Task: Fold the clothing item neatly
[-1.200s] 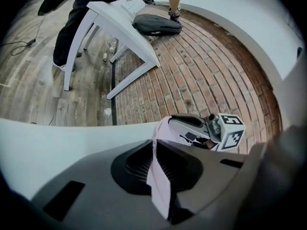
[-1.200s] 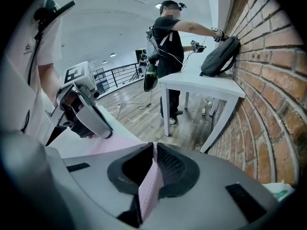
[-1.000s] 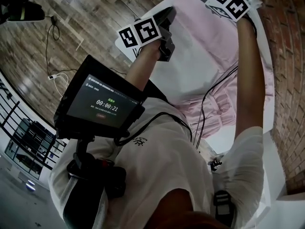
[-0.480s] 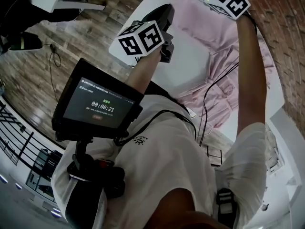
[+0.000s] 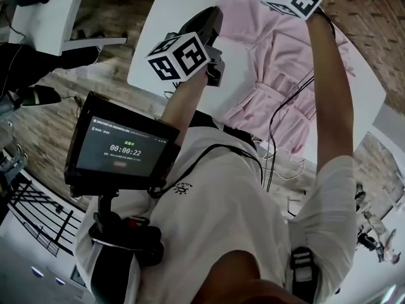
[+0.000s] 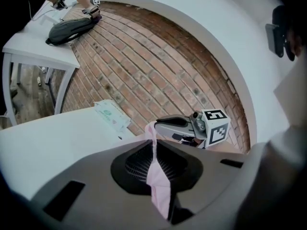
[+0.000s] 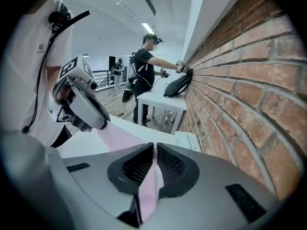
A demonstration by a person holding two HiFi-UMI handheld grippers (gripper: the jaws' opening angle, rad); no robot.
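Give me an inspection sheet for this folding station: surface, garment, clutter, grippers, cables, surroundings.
Surface: white table, bare beside the garment.
Job's things: pink garment, rumpled on the table, its far edge held up by both grippers.
Clutter: wipes pack on the table near the wall.
Grippers: left gripper shut on the garment; right gripper shut on the garment; both above the table.
Cables: black cable hangs below the right arm.
Surroundings: brick wall; wood floor; second table with a dark bag; another person beside it.
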